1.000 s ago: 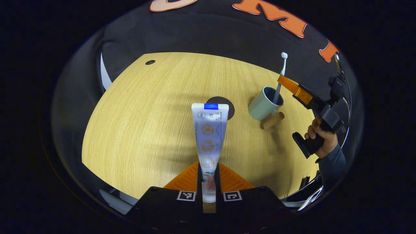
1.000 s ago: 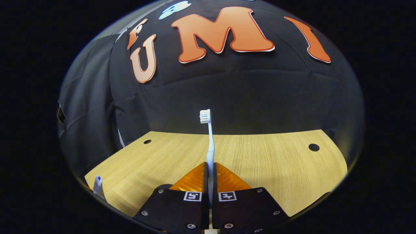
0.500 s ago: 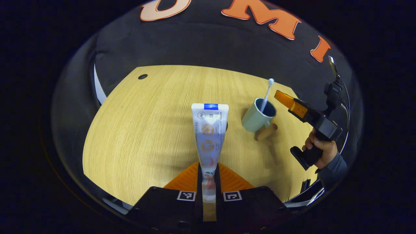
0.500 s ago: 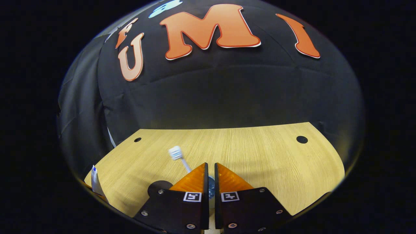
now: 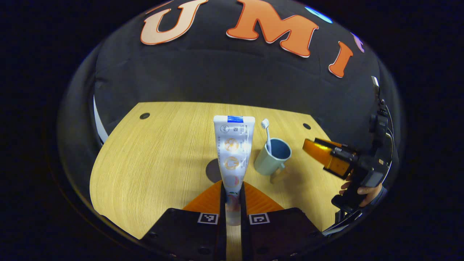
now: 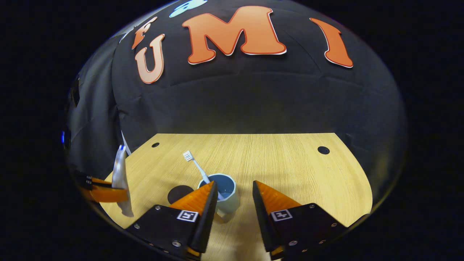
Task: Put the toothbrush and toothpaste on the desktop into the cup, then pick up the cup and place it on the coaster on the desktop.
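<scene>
My left gripper (image 5: 232, 188) is shut on a white toothpaste tube (image 5: 233, 148), held upright above the desk. Right of the tube stands a pale green cup (image 5: 272, 157) with a wooden handle, and the white toothbrush (image 5: 266, 132) leans inside it. The dark round coaster (image 5: 213, 170) lies on the desk behind the tube. In the right gripper view my right gripper (image 6: 233, 188) is open, just short of the cup (image 6: 226, 197), with nothing between its fingers. The toothbrush (image 6: 195, 166) leans left out of the cup, the coaster (image 6: 180, 193) lies to the cup's left, and the tube (image 6: 120, 177) is at far left.
The wooden desk (image 5: 163, 145) has small dark holes near its far corners (image 5: 144, 116). The black cloth wall stands right behind the desk's far edge. A hand (image 5: 362, 188) holds the right gripper (image 5: 326, 156) at the right in the left gripper view.
The right gripper let go of the toothbrush into the cup, opened and drew back. The left gripper, still holding the tube, moved so the cup now sits closer beside it.
</scene>
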A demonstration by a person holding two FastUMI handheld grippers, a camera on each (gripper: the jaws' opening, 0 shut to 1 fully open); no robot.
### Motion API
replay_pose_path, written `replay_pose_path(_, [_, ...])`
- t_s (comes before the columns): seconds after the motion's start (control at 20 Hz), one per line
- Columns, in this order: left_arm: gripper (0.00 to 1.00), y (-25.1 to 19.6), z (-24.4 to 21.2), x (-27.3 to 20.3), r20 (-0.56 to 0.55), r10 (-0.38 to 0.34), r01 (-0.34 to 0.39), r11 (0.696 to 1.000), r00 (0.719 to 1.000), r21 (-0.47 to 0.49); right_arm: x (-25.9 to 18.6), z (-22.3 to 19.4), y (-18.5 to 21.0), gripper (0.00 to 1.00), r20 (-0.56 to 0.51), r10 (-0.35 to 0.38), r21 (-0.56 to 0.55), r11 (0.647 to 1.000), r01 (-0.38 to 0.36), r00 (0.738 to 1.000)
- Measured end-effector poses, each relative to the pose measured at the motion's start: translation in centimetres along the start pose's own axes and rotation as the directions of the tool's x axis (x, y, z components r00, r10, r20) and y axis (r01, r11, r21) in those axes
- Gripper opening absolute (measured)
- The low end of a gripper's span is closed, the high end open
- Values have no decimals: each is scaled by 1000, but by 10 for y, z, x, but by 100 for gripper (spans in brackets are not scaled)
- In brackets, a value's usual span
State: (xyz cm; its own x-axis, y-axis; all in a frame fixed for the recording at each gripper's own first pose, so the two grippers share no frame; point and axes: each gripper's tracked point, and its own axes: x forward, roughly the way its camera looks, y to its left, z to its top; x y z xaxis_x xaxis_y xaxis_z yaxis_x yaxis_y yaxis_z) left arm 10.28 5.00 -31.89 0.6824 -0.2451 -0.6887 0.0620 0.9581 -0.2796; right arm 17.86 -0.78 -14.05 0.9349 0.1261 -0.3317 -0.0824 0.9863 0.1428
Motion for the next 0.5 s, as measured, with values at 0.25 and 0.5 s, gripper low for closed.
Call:
replay_pose_path(0.25, [16,-31,48,16,182,-86,74,994,980,77,-27,-21,-3,86,-34,-19,24,1000,20,999])
replay_pose_path(0.5, [16,-61,89,29,347,-176,131,980,921,151,-53,-28,-15,94,37,-47,40,998,45,998])
